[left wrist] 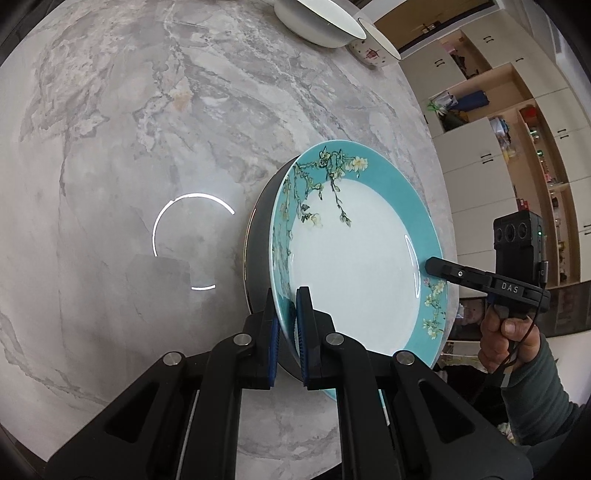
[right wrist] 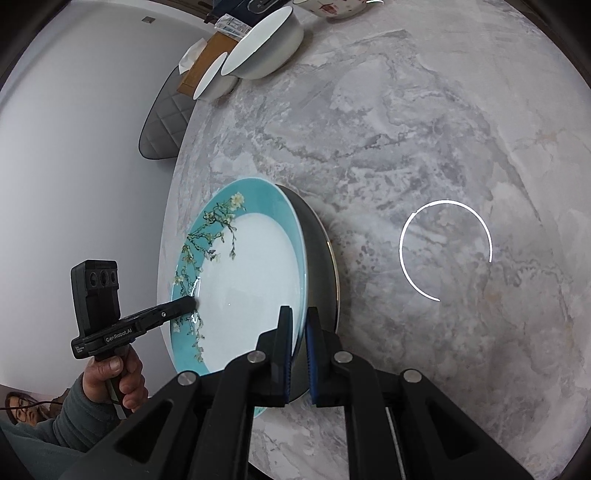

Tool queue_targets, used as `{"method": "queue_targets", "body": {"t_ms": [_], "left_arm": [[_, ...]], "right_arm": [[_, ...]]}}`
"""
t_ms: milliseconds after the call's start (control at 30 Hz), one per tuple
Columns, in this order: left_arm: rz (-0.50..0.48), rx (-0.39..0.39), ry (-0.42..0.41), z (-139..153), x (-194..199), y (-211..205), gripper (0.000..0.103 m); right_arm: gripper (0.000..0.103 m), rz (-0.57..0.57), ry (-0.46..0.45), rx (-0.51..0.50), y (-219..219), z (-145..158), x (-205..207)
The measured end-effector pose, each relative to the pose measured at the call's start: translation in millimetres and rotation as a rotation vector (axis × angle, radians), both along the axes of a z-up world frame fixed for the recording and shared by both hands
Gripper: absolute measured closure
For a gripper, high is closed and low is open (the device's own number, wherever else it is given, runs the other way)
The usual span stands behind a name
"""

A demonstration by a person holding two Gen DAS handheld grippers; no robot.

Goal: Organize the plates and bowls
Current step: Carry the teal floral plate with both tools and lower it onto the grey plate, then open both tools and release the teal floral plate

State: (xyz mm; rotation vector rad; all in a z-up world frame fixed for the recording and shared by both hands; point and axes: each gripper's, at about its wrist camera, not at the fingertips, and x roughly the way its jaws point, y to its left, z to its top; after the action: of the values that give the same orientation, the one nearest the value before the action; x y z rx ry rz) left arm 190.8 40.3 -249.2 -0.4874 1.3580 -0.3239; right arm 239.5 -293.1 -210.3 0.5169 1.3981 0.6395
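A teal-rimmed plate with a blossom pattern (left wrist: 354,258) (right wrist: 243,280) is held over a dark plate (left wrist: 264,229) (right wrist: 319,258) on the marble table. My left gripper (left wrist: 286,299) is shut on the teal plate's rim. My right gripper (right wrist: 299,317) is shut on the opposite rim; it also shows in the left wrist view (left wrist: 430,266). The left gripper shows in the right wrist view (right wrist: 190,303). A large white bowl (left wrist: 317,18) (right wrist: 264,42), a small floral bowl (left wrist: 373,40) and a small white bowl (right wrist: 214,75) stand at the table's far side.
The marble table (left wrist: 147,147) (right wrist: 443,129) spreads wide beside the plates. A grey quilted chair (right wrist: 166,114) stands past the table edge. Cabinets and shelves (left wrist: 498,147) line the wall. A wooden box (right wrist: 203,59) sits by the bowls.
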Motion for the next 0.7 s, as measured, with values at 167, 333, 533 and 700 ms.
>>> {"method": "queue_targets", "body": {"t_ms": [167,333,533,700], "left_arm": [[-0.010,0.008,0.000,-6.4,9.3,-3.0,0.097],[-0.015,0.015,-0.010,-6.8,11.5,-3.1,0.096],[-0.026,0.029,-0.005,-5.8,10.7,-3.2,0.095],[-0.030,0.043,0.005,-5.4,11.2,-5.2,0.094]], "right_arm": [[0.094,0.002,0.000,-0.014,0.6,-3.0,0.1],[0.094,0.008,-0.002,-0.023,0.1,-3.8,0.8],[0.092,0.043,-0.025,-0.065,8.1,1.2,3.4],[0.084,0.064,-0.048,-0.111,15.0,5.7,3.1]]}}
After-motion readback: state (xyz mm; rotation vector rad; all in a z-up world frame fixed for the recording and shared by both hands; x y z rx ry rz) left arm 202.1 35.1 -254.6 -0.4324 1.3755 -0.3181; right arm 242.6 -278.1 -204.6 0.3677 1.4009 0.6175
